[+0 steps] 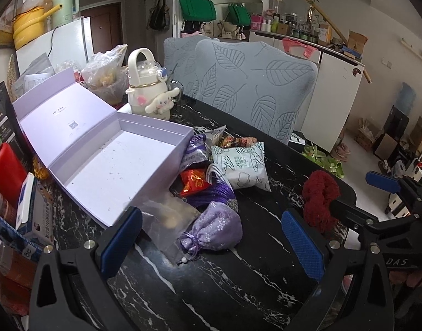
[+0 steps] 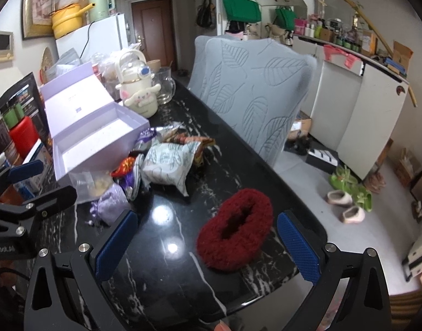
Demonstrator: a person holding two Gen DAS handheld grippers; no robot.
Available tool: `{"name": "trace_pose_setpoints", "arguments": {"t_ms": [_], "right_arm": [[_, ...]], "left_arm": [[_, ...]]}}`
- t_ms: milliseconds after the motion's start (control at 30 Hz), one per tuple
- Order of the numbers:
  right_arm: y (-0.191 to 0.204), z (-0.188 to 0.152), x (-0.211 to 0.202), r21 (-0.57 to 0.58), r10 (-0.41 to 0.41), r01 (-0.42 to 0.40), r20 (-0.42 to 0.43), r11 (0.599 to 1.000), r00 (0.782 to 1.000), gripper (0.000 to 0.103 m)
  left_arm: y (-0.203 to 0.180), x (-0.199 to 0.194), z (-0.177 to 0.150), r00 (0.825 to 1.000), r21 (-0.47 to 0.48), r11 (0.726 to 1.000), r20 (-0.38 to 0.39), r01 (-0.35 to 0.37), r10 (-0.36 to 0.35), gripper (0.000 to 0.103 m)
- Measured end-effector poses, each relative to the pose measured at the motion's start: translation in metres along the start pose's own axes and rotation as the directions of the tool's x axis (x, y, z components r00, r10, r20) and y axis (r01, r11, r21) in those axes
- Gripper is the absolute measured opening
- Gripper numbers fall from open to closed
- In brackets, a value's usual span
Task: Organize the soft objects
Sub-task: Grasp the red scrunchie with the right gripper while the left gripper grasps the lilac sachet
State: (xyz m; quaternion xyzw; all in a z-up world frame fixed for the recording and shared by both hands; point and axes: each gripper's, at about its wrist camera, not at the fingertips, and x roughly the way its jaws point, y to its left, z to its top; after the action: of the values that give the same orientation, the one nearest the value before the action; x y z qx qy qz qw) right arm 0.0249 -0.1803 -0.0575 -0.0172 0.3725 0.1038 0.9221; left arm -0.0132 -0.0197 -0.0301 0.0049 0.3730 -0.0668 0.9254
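An open lilac box (image 1: 109, 160) lies empty on the black marble table (image 1: 211, 275), also in the right wrist view (image 2: 100, 138). Beside it is a pile of soft things: a lilac drawstring pouch (image 1: 213, 231), a clear bag (image 1: 167, 220), a red packet (image 1: 194, 182), a pale green packet (image 1: 241, 165). A dark red fluffy scrunchie (image 2: 235, 229) lies near the table's right edge. My left gripper (image 1: 211, 242) is open, with the pouch between its fingers. My right gripper (image 2: 208, 245) is open around the scrunchie.
A white Cinnamoroll bottle (image 1: 150, 88) and a glass mug (image 2: 165, 85) stand behind the box. Boxes and a red container (image 1: 4, 168) crowd the table's left side. A grey leaf-patterned chair (image 1: 252, 88) is at the far edge. Shoes (image 2: 349, 193) lie on the floor.
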Motion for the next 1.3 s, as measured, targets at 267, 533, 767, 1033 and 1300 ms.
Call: {"name": "trace_pose_setpoints", "arguments": {"t_ms": [267,533,767,1033,1300], "right_arm": [[-0.019,-0.014,0.018,0.021,0.037,-0.037,-0.01,0.999,0.999,0.103],[-0.038,-0.02,0.041,0.035,0.042,-0.041,-0.031,0.999,0.999,0.103],[-0.043,-0.022,0.06,0.006,0.024,-0.024,-0.024,1.0,0.999,0.103],[-0.051,-0.023,0.08,0.06,0.096,-0.093,-0.047,0.994,0.994,0.103],[-0.058,-0.03,0.087,0.083,0.147,-0.142,-0.06,0.986,0.987,0.095]], "left_arm": [[-0.007,0.016,-0.014,1.0,-0.014,1.0,0.008,0.019,-0.018,0.103],[-0.011,0.046,-0.023,0.999,-0.046,0.999,-0.036,0.028,-0.029,0.103],[-0.003,0.067,-0.03,0.998,-0.102,0.995,-0.061,-0.015,0.009,0.103],[0.006,0.09,-0.035,0.991,-0.152,0.988,-0.134,-0.037,0.016,0.103],[0.013,0.11,-0.038,0.979,-0.204,0.978,-0.205,-0.052,0.01,0.103]]}}
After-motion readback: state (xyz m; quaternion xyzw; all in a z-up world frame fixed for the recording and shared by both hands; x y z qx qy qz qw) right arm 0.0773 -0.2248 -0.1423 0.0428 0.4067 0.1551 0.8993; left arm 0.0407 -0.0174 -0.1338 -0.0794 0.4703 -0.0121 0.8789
